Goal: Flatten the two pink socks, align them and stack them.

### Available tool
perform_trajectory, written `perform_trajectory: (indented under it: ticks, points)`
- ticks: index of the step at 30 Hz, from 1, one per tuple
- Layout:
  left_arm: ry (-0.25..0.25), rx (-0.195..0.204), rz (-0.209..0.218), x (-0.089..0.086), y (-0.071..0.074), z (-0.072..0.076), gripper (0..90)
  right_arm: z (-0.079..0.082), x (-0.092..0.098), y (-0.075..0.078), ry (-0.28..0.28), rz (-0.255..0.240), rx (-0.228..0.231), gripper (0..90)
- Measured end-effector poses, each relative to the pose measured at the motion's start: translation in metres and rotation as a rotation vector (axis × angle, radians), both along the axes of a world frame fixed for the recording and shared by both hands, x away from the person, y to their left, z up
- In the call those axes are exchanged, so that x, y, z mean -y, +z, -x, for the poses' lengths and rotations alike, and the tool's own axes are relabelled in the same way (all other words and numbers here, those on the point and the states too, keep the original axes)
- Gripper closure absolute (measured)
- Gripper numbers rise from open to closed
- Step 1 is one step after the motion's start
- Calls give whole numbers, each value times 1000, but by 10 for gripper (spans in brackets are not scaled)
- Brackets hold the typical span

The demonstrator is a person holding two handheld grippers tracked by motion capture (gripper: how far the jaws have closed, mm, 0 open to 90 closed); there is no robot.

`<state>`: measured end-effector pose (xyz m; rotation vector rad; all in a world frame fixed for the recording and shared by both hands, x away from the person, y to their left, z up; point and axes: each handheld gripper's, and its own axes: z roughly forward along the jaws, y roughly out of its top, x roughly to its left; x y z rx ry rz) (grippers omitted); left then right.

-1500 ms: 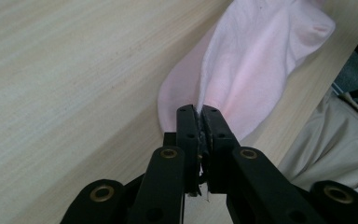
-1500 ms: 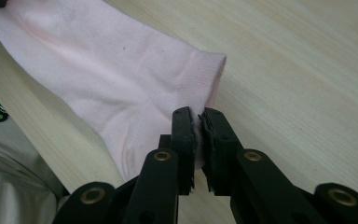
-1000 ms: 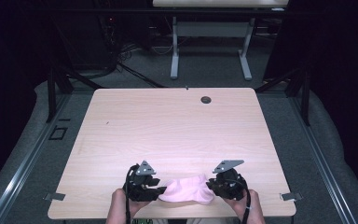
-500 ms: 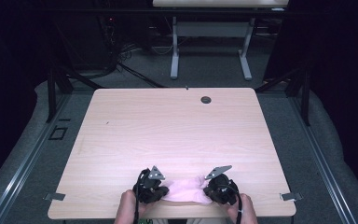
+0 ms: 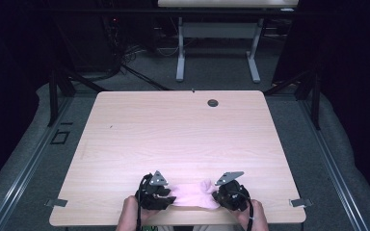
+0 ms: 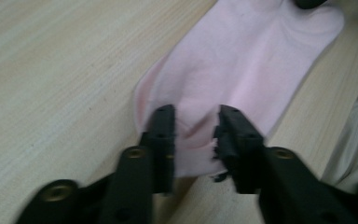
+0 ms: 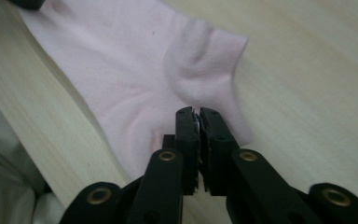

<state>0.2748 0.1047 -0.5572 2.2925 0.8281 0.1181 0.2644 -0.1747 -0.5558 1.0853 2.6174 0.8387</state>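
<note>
Your right gripper [image 7: 198, 116] has its jaws pinched together on the edge of the pink sock [image 5: 192, 194], just short of the heel bulge. Your left gripper [image 6: 193, 121] has its jaws parted, straddling the other end of the sock, whose fabric lies between them. The sock lies flat at the table's near edge, around 6 o'clock, stretched between the two grippers. A small round grommet [image 5: 213, 102] sits far off near 12 o'clock; nothing stands between you and the sock. The table [image 5: 173, 130] is pale wood grain on a dark grey floor, with another table's white legs [image 5: 180, 53] behind. Your hands enter from the near edge, grippers angled inward toward each other.
</note>
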Motion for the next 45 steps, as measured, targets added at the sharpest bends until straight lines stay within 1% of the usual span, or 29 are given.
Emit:
perform_trajectory:
  ticks: [1,2,3,5,7,8,9,10,13,14,15,18,20,21,22,24,25,27,28,30,31,32,35,36,38,40,41,43,45]
  points:
    - [-1,7,0,0,3,0,451,2,1,2,-17,-34,26,831]
    - [4,21,-1,-1,6,0,387,2,4,5,-25,-54,38,796]
    - [6,33,-2,-3,10,0,340,3,6,7,-39,-70,61,739]
    - [22,56,3,-8,17,-1,267,3,12,15,-67,-89,71,592]
    - [44,83,15,-15,25,-1,221,3,20,21,-105,-109,98,402]
    - [57,92,16,-19,28,-2,200,3,24,25,-131,-118,105,341]
    - [67,100,13,-23,30,-3,185,3,29,28,-148,-127,124,297]
    - [82,101,14,-27,32,-4,174,4,33,31,-165,-142,133,249]
    - [131,108,17,-42,35,-7,155,4,48,37,-203,-157,161,143]
    - [146,116,13,-46,35,-8,151,4,53,38,-221,-156,172,143]
    - [157,113,9,-52,35,-9,144,5,58,40,-236,-152,180,133]
    - [198,105,5,-67,31,-11,118,4,70,39,-273,-145,197,58]
    - [252,91,-1,-78,26,-14,77,3,78,38,-292,-130,191,31]
    - [267,78,-2,-84,24,-16,53,3,82,36,-302,-127,186,30]
    - [295,80,-2,-88,20,-17,38,2,86,34,-310,-122,184,24]
    - [326,65,-2,-99,13,-20,19,0,93,29,-334,-107,176,20]
    - [339,53,-8,-103,9,-21,17,-2,97,25,-348,-105,170,18]
    - [370,51,-22,-111,1,-23,4,-5,104,19,-378,-86,152,15]
    - [392,39,-30,-115,-4,-24,4,-6,107,15,-395,-74,148,5]
    - [431,27,-20,-122,-13,-26,3,-9,114,6,-434,-67,137,0]
    - [443,20,-25,-124,-17,-27,3,-11,117,3,-440,-51,122,0]
    - [449,16,-28,-126,-21,-28,3,-12,119,-1,-458,-46,120,0]
    - [478,52,-35,-127,-26,-26,0,-14,124,-10,-480,-18,122,0]
    - [474,63,-42,-128,-27,-26,0,-14,125,-13,-492,-11,123,0]
    - [476,86,-48,-128,-28,-26,0,-17,127,-17,-512,27,125,0]
    - [479,119,-68,-127,-31,-25,0,-18,129,-21,-532,56,139,22]
    - [486,139,-68,-127,-33,-24,0,-18,130,-22,-541,61,142,9]
    - [491,160,-50,-129,-35,-23,0,-18,134,-25,-545,35,137,0]
    - [498,163,-47,-129,-35,-23,0,-19,138,-26,-546,10,133,0]
